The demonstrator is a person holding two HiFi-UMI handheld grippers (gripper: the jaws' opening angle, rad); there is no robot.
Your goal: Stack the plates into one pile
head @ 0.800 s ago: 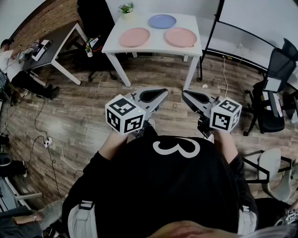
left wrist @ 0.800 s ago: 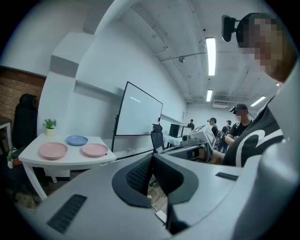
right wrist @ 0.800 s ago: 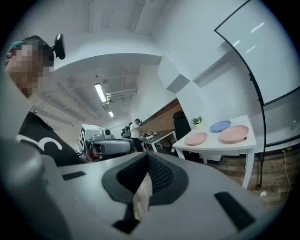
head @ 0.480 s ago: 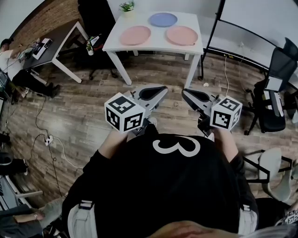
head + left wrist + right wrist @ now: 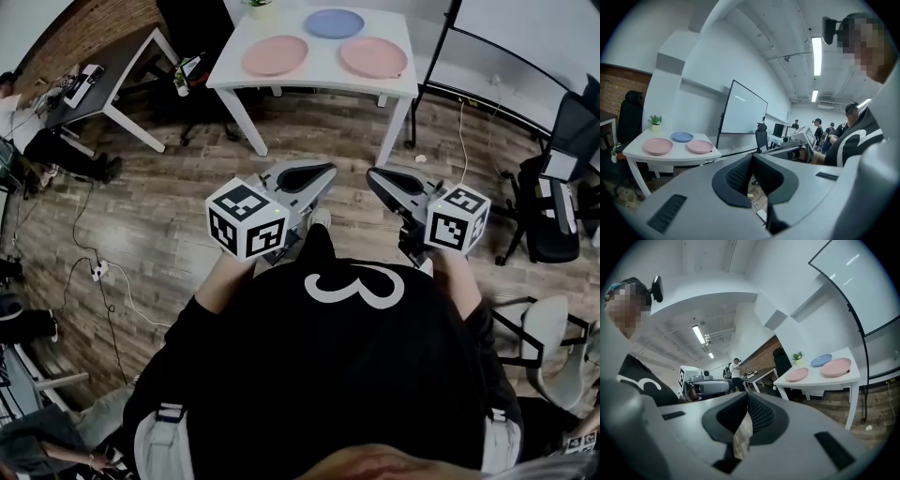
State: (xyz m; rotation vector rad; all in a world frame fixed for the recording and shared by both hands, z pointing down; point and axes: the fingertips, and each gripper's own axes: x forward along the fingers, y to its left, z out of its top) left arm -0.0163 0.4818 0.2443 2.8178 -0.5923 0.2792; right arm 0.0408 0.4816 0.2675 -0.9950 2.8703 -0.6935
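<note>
Nothing is stacked yet. Three plates lie apart on the white table, well ahead of the person, and none overlaps another. The left pink plate is nearest the table's left side. The blue plate sits farther back, between the two pink ones. The right pink plate is close to the right edge.

The left gripper has its jaws pressed together with nothing between them. The right gripper is the same, closed and empty. Both are held in front of the chest, well short of the table.

Judgement: the whole task remains, an approach and then two plates lifted onto a third.

For moving room, a dark desk stands left of the table with a gap between. Open wooden floor leads straight ahead. A whiteboard frame stands just beside the table's right side, so reaching from that side looks tight. An office chair stands farther right.
</note>
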